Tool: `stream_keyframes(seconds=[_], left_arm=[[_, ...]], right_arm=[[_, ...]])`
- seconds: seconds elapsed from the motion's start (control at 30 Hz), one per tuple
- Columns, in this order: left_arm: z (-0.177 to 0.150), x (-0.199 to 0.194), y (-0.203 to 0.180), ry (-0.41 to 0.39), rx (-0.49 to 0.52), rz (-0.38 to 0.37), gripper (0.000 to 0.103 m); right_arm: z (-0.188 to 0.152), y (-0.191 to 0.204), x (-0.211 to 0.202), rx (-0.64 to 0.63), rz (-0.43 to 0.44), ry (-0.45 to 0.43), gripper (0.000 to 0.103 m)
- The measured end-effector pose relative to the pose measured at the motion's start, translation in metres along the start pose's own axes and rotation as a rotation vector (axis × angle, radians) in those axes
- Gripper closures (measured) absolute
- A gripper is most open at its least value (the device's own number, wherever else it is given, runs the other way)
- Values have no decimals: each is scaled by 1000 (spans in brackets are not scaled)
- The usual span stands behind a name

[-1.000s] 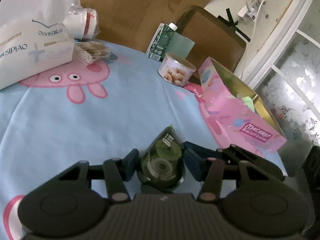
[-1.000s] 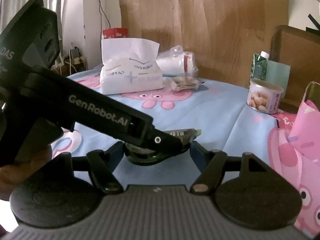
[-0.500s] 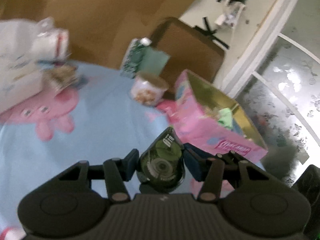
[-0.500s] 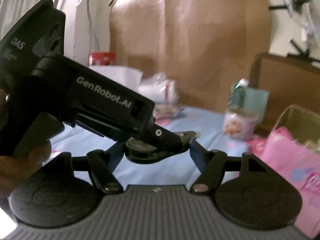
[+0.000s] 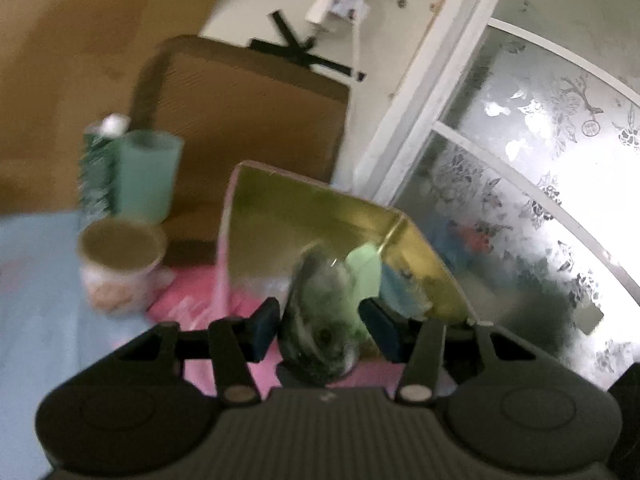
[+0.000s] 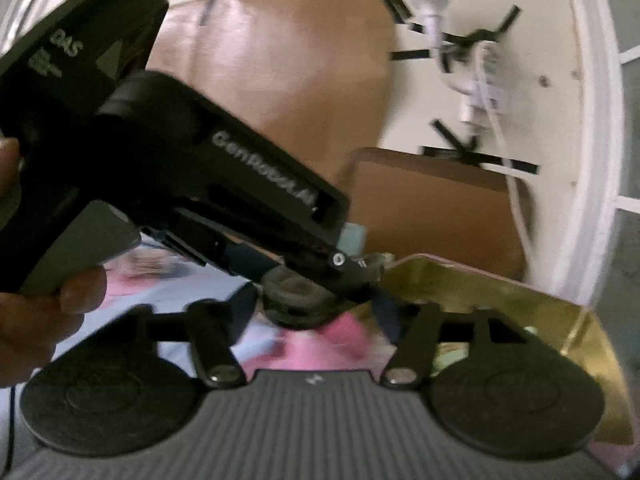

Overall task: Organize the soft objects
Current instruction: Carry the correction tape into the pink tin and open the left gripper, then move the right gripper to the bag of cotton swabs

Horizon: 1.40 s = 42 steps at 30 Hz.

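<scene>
My left gripper (image 5: 320, 324) is shut on a green see-through tape dispenser (image 5: 320, 296), which stands tilted between the blue pads. Just past it is the open pink box (image 5: 280, 200) with a gold inside, holding green and blue soft pieces (image 5: 366, 268). In the right wrist view the left gripper's black body (image 6: 200, 184) crosses from the upper left, held by a hand (image 6: 36, 320), and the dispenser (image 6: 292, 300) hangs at its tip. My right gripper (image 6: 312, 312) is closing its jaws, and the pads do not touch the dispenser. The pink box (image 6: 500, 300) lies to the right.
A cup of snacks (image 5: 120, 256) stands on the blue tablecloth (image 5: 36, 280), left of the box. Behind it are a green carton (image 5: 98, 168) and a teal pack (image 5: 148, 172). A brown chair back (image 5: 248, 120) and a frosted glass door (image 5: 520, 200) lie beyond.
Both grippers swung right and upward towards the pink box, the left still carrying the dispenser. The tissue pack left both views. The right fingers stand closer together.
</scene>
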<state>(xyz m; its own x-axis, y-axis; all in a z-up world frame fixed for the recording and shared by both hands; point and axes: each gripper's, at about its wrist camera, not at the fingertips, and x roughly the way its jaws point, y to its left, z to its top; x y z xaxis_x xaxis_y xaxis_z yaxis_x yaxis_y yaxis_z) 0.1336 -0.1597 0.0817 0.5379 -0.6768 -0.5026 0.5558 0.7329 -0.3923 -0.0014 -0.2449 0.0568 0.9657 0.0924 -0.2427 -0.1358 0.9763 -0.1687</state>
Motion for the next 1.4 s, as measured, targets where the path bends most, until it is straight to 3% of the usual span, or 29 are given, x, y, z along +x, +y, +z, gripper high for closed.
stream_keyframes(seconds=[0.03,0.13,0.23,0.37,0.43,0.57,0.73,0.8,0.87,1.03,1.27,1.33,1.4], left_arm=[[5,10,-3,-8,6,15,44],[13,27,-2,-6,-15,87,42],[7,14,12,-20,-67,54,42],[-13,-20,33,-54,-60,94,41],[-27,-41,48,-63,-69,117,37],[-66,-91,87,-86,-86,248,36],[-107,-147,144,-116,-162,412,36],[-122,-165,165,-136,-193,479,36],[-133,-179,183,-153,-240,513,36],[-145,-199,207,-229,-358,452,36],[-150,-210,203,-284,-332,393,36],[-149,-211,202,-285,-327,387,36],[-151,-210,201,-288,-326,376,32]], right_arm=[[-1,-6,8,-4,-41,20,42],[-6,-21,28,-2,-186,71,41],[-13,-32,21,91,-171,72,41],[-14,-17,6,113,-144,35,41],[-10,-6,0,131,-103,3,41],[2,27,4,117,36,-18,41],[19,81,48,87,274,76,40],[25,107,73,66,354,120,37],[30,134,101,47,399,156,27],[41,185,172,1,404,262,23],[38,214,230,-71,442,396,12],[37,215,238,-58,474,420,13],[36,214,239,-46,491,423,24]])
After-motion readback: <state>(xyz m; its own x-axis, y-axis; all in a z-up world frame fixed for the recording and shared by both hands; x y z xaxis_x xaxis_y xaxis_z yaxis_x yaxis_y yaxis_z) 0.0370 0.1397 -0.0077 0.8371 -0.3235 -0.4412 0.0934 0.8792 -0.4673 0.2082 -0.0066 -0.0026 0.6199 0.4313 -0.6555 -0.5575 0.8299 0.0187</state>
